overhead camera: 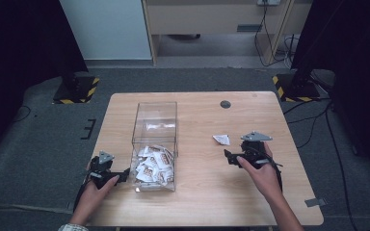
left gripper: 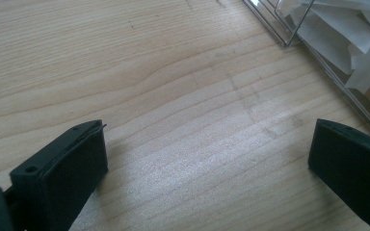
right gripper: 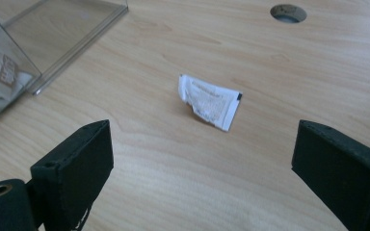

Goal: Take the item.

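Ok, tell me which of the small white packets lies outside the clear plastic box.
The lone white packet lying on the bare wooden table, just ahead of the right gripper. All the others are piled inside the clear plastic box.

Black grippers (overhead camera: 107, 169) – grey plates atop (checked cuff (overhead camera: 72, 227))

A matt, pale wood-grain table (overhead camera: 202, 192) carries a glossy clear plastic box (overhead camera: 155, 126) and a crinkled white paper packet (right gripper: 208, 101).

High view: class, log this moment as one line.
left gripper open, beside box | right gripper open, near packet | packet loose on table
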A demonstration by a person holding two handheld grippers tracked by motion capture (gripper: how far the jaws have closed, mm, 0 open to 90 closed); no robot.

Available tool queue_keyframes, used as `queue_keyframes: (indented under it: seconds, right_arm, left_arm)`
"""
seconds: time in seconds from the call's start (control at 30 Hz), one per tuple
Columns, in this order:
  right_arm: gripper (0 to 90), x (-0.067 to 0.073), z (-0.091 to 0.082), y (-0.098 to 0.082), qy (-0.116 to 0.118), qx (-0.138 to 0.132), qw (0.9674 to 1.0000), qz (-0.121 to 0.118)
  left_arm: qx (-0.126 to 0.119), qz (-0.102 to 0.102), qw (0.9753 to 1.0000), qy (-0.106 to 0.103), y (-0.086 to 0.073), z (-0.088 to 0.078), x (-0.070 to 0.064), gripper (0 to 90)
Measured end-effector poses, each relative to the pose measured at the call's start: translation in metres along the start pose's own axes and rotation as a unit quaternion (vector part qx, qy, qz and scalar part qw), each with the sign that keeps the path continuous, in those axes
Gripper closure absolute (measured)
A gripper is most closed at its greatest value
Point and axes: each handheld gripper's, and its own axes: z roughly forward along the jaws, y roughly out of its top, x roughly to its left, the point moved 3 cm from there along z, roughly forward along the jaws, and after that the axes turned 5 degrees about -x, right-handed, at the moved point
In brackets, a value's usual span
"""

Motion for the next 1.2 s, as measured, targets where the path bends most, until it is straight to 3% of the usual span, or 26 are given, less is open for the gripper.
queue_keyframes:
  seconds: [0.27,0.37,0.5,0.8,0.93,1.2]
  right_arm:
    - [7.3,0.005,-0.004,-0.025,0.007,0.008,0.9999,0.006]
    - [7.6,0.008,-0.002,-0.044,0.011,0.017,0.9997,0.011]
    - [7.1,0.01,0.001,-0.056,0.015,0.033,0.9993,0.011]
    - [4.3,0.021,0.011,-0.07,0.013,0.075,0.9971,-0.01]
    - [2.5,0.025,0.014,-0.072,-0.003,0.064,0.9977,-0.02]
    - [2.0,0.028,0.014,-0.074,0.001,0.057,0.9981,-0.024]
  left_arm:
    - [0.0,0.0,1.0,0.0,0.0,0.0,0.0,0.0]
    - [0.0,-0.001,1.0,0.0,0.0,0.0,0.0,0.0]
    - [0.0,-0.001,1.0,0.0,0.0,0.0,0.0,0.0]
    - [0.0,-0.001,1.0,0.0,0.0,0.0,0.0,0.0]
    - [0.0,-0.001,1.0,0.0,0.0,0.0,0.0,0.0]
    - [0.0,-0.001,1.0,0.0,0.0,0.0,0.0,0.0]
